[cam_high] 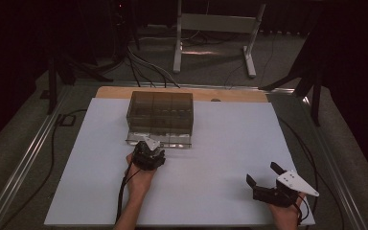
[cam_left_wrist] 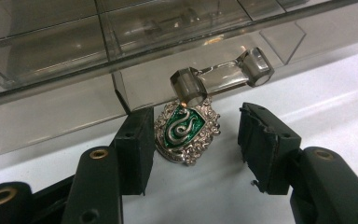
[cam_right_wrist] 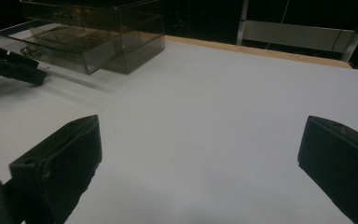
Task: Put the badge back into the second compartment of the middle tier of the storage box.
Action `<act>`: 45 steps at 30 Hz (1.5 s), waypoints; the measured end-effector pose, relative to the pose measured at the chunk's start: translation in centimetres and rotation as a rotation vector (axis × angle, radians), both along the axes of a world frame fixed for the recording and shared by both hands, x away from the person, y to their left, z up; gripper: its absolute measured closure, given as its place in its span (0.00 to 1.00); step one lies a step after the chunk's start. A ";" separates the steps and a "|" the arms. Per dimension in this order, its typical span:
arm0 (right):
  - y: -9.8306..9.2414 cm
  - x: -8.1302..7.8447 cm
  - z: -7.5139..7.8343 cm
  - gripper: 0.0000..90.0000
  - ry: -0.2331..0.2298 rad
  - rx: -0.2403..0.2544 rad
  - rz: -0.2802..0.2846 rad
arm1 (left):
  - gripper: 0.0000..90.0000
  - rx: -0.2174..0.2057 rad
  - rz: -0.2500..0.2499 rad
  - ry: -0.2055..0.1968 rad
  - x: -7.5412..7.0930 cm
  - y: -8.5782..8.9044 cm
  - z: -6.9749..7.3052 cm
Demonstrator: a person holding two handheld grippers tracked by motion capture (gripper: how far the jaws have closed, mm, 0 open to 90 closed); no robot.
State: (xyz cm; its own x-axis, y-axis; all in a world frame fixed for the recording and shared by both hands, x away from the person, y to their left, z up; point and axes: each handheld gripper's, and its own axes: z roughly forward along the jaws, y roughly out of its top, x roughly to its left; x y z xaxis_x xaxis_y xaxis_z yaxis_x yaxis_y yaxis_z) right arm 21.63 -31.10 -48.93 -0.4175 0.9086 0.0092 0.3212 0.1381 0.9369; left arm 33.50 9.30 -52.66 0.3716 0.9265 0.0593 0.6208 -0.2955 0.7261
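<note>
The badge (cam_left_wrist: 185,131) lies between the spread left gripper (cam_left_wrist: 193,149) jaws, touching one, under the drawer (cam_left_wrist: 51,112) handle (cam_left_wrist: 221,77).

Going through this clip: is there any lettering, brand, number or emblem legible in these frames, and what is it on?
No words, brands or numbers can be read.
The one sign: a silver snake curled like an "S" on a green shield, on the metal badge lying on the white table in front of the clear drawer box.
The badge's ornate silver border carries no readable lettering.
</note>
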 end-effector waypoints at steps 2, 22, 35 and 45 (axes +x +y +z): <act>0.0 0.0 0.0 0.00 0.000 0.000 -0.001 | 0.53 -0.006 0.000 0.006 0.1 0.1 0.0; 0.0 0.0 -0.1 0.00 0.004 -0.004 0.000 | 0.65 -0.003 -0.034 0.015 0.0 -0.3 0.2; 0.1 0.0 -0.1 0.00 0.009 -0.007 0.004 | 0.77 0.000 -0.090 0.014 -1.2 0.0 0.9; 0.1 0.1 -0.1 0.00 0.013 -0.007 0.004 | 0.92 0.041 -0.120 -0.013 -1.7 0.7 1.5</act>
